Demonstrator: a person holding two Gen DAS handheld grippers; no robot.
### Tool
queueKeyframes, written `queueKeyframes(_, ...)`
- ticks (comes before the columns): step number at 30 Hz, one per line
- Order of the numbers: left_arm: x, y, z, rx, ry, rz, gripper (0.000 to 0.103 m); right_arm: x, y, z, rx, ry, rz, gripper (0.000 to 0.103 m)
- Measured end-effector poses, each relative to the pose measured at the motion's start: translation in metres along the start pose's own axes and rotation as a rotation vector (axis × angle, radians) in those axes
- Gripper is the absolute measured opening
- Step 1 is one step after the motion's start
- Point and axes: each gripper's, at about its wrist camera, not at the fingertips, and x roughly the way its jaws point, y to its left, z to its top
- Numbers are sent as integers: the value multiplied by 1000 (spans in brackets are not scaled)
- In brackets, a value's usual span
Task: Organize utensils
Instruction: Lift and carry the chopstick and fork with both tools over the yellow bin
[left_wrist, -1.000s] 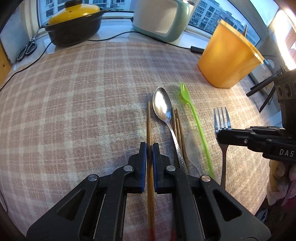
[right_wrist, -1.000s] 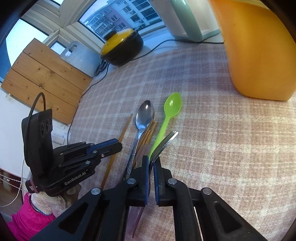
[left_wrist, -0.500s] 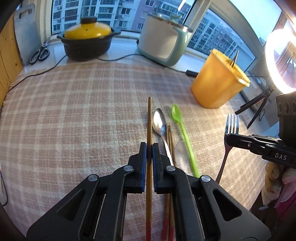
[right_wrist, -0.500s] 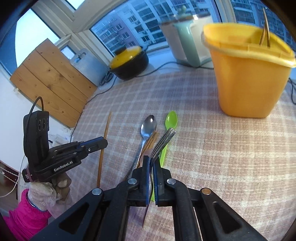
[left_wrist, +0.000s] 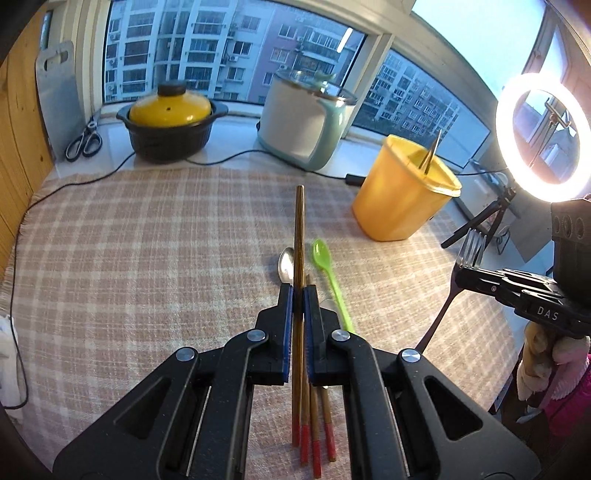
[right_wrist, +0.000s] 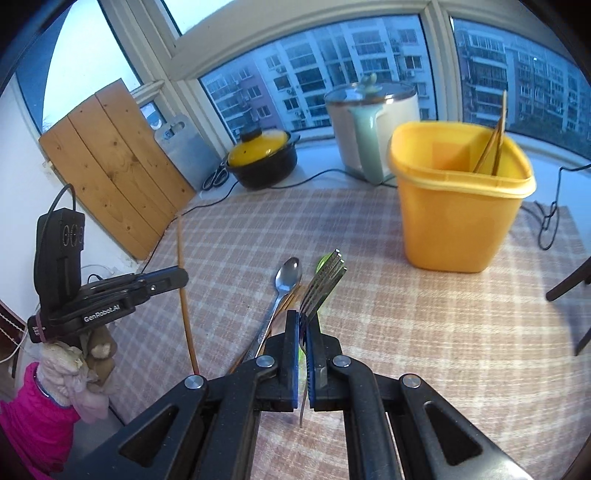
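Above the pink checked tablecloth (left_wrist: 147, 258), the left gripper (left_wrist: 298, 295) is clamped on a brown wooden chopstick with a red end (left_wrist: 298, 229), while the right gripper (right_wrist: 303, 325) is clamped on a silver metal fork (right_wrist: 323, 280). Below them lie a silver metal spoon (right_wrist: 286, 278), a green plastic spoon (left_wrist: 327, 269) and three more chopsticks (left_wrist: 317, 417). Far right stands the yellow plastic utensil bin (right_wrist: 458, 218), holding two chopsticks.
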Motion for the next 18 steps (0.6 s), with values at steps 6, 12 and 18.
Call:
queueKeyframes(6, -17, -13, 11, 28, -51, -13, 3, -23, 0, 5, -18, -52, -33, 0)
queueKeyframes(12, -25, -33, 27, 65, -96, -43, 3, -47, -1, 13, -34, -115, -75, 0)
queueKeyframes(18, -29, -52, 48, 84, -154, -84, 3, -68, -8, 24, -42, -168, -120, 0)
